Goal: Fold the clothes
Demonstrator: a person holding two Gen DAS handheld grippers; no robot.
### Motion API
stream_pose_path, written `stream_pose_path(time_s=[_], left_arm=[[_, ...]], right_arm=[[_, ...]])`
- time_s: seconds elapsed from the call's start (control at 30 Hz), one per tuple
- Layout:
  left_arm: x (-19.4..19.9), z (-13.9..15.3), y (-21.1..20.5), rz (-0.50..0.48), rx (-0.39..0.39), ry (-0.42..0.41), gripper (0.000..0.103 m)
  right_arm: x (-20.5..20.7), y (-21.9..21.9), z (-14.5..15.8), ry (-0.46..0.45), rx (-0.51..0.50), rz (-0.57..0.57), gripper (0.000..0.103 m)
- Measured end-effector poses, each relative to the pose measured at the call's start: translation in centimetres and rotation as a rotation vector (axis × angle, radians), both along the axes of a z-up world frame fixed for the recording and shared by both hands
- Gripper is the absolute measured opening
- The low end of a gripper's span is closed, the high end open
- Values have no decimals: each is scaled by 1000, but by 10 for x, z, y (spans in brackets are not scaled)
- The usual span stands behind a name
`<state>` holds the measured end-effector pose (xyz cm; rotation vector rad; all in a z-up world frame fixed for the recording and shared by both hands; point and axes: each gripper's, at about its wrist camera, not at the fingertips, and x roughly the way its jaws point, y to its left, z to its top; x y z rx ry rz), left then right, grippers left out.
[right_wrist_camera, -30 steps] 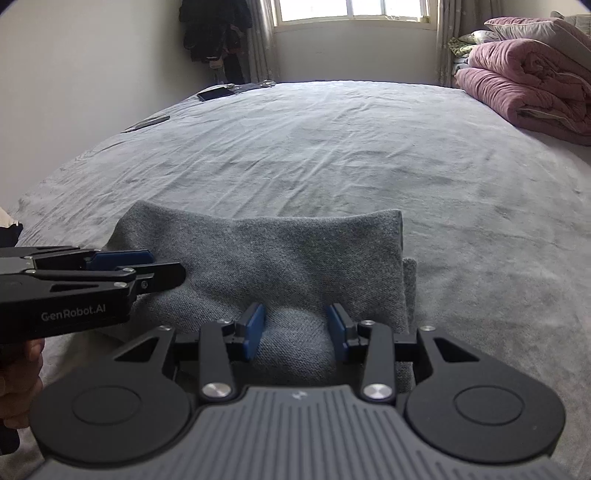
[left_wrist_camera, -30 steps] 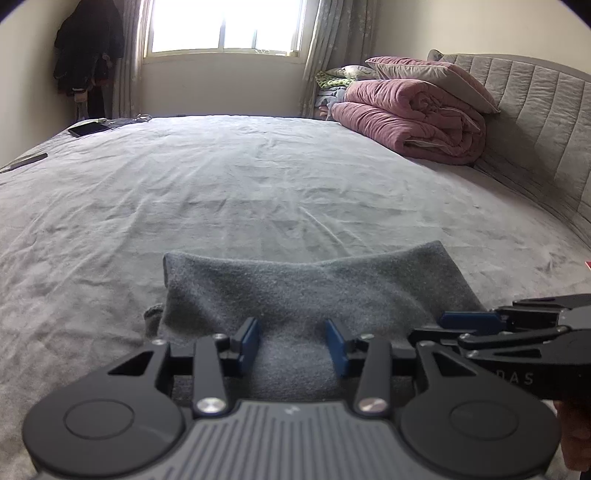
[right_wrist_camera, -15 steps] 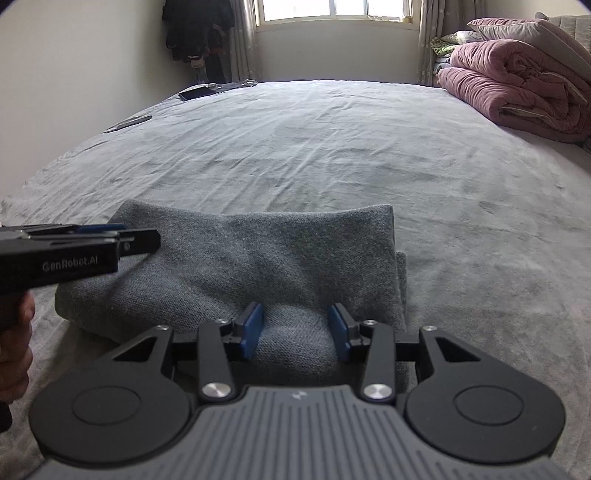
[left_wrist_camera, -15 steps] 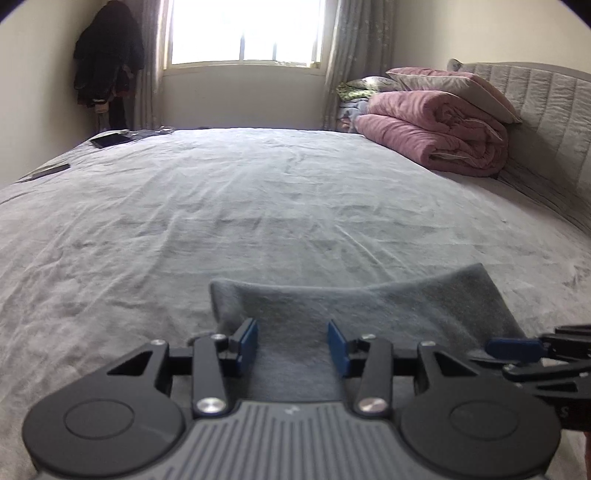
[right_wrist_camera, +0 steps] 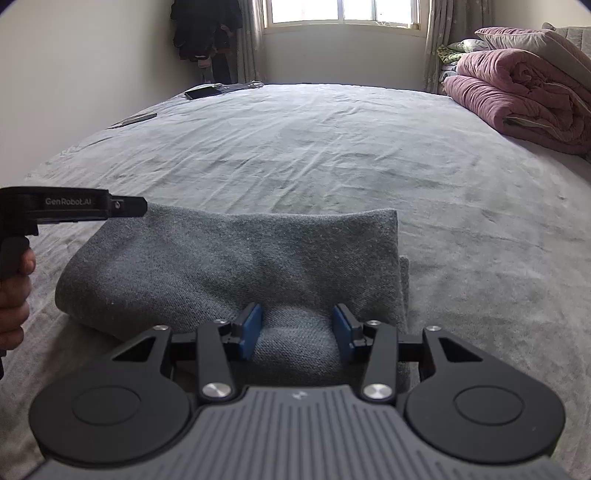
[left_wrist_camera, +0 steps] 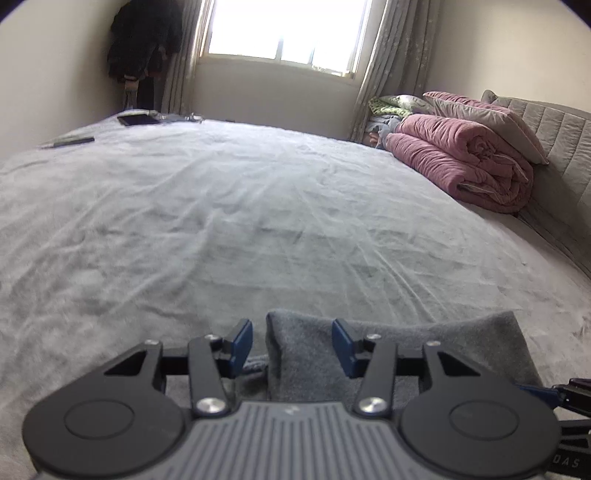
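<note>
Sweater (right_wrist_camera: pixel 236 266) sits folded at lower centre of the bed (right_wrist_camera: pixel 332 147); left gripper (left_wrist_camera: pixel 291 345) and right gripper (right_wrist_camera: pixel 297 328) just opening, jaws spread, nothing pinched — fold looks done.

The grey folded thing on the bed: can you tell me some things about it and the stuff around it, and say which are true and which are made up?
1. The grey folded garment lies on the bed. True.
2. The left gripper has lifted the garment off the bed. False: its jaws have just been opening, only the garment's corner sits between them, and the garment lies flat.
3. A pink rolled quilt sits by the headboard. True.
4. The right gripper points at the window with nothing in front. False: it points down at the garment, whose edge bulges between its pads.
5. Dark clothes hang in the corner. True.
</note>
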<state>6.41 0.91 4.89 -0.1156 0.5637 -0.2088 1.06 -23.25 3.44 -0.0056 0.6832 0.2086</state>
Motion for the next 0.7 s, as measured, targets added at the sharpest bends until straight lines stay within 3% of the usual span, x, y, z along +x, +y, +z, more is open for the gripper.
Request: stream_pose_path(time_s=[0.1,0.17,0.33,0.43,0.5,0.7], left_arm=[[-22,16,-10,-63,18,-78,47],[-40,20,-24,-161,45,-118,47],[-65,0,-56,-328,137,-101,46],[-61,-15,-61,-316,187,-51,46],[-56,-22,-57,-293,162,-21,46],[-57,-25,-62,-270,171,-22,47]], right_arm=[[0,0,0,0,-2,1,47],[-1,0,0,-2,1,-1,47],[0,0,-1,-7,4,4,48],[0,0,-1,-9,1,7,48],[0,0,-1,-10,0,12,48],[0,1,4,-12,5,13,51]])
